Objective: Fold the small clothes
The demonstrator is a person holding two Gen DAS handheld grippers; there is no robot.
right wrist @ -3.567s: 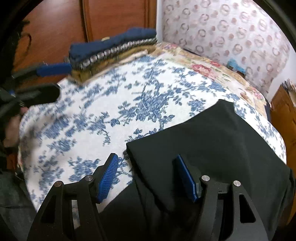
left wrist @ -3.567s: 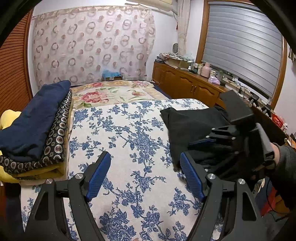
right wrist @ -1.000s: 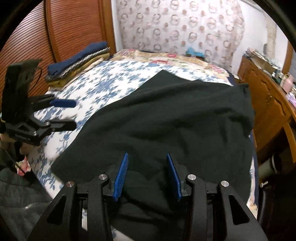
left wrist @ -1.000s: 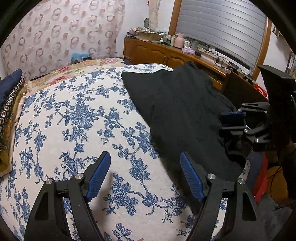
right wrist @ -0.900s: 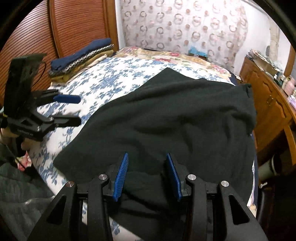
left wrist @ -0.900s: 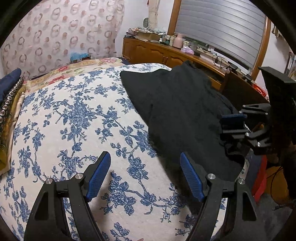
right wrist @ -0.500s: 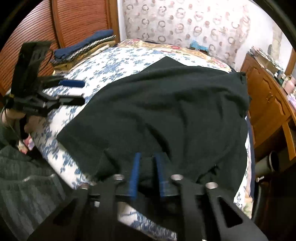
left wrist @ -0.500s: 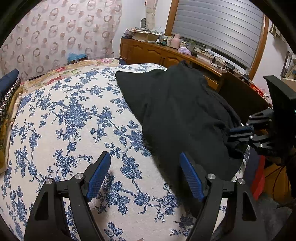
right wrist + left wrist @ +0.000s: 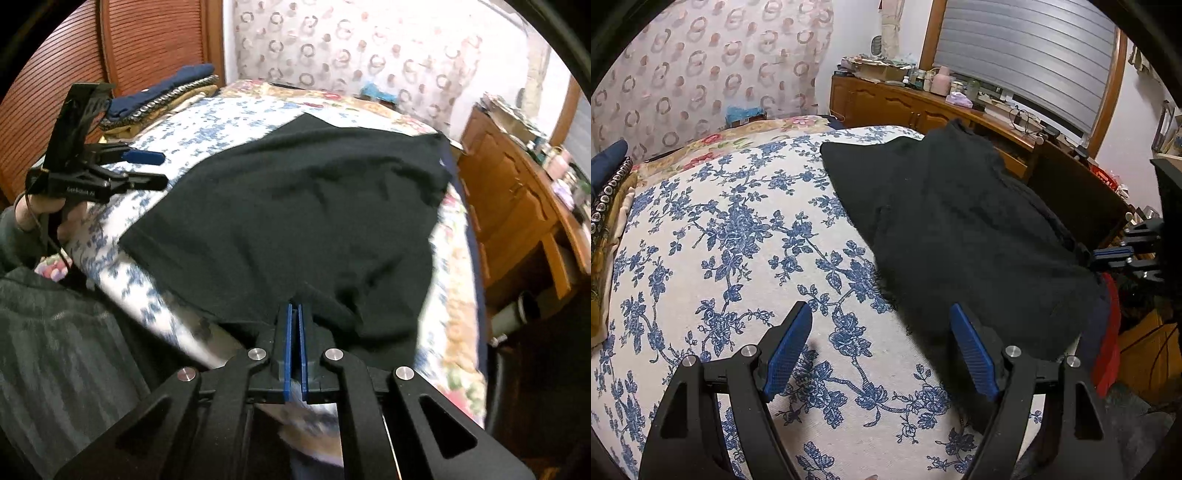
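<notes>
A black garment (image 9: pixel 960 229) lies spread on the right half of a bed with a blue-flowered white cover (image 9: pixel 720 251). It also shows in the right wrist view (image 9: pixel 295 214). My left gripper (image 9: pixel 881 332) is open and empty above the cover, its right finger at the garment's near left edge. It also shows at the left of the right wrist view (image 9: pixel 147 168). My right gripper (image 9: pixel 294 314) is shut on the garment's near hem at the bed's edge. It shows at the far right of the left wrist view (image 9: pixel 1112 254).
A stack of folded clothes (image 9: pixel 166 96), navy on top, sits at the bed's far left by a wooden slatted door (image 9: pixel 110 66). A wooden dresser (image 9: pixel 923 110) with clutter runs along the right. A patterned curtain (image 9: pixel 701 74) hangs behind.
My right gripper has shut on the garment's near hem and pulled back toward the bed's edge. The garment has been drawn flatter. My left gripper stayed open and shifted slightly.
</notes>
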